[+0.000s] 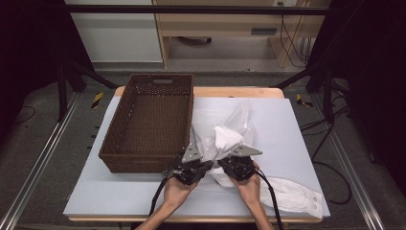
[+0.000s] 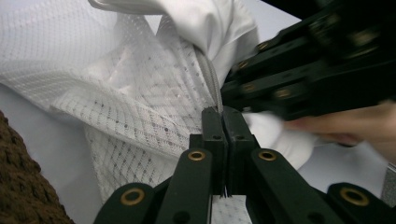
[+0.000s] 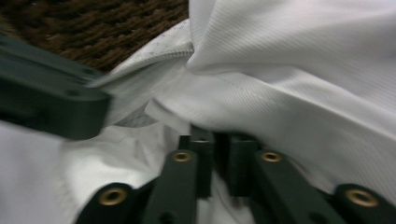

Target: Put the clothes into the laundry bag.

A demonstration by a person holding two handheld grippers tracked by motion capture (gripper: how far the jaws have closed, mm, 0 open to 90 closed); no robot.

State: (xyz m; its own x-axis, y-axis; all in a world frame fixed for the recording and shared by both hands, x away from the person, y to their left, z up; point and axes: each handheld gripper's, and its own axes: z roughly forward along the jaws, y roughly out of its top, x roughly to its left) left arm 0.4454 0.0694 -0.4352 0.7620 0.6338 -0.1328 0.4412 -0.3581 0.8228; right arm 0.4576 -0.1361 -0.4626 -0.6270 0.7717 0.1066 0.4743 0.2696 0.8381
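Shirt (image 1: 230,139): white, crumpled, mesh-lined fabric

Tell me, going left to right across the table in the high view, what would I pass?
Woven basket → left gripper → right gripper → the cuffed sleeve of the white garment, trailing toward the table's right corner.

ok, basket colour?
Dark brown woven basket, seen best in the high view.
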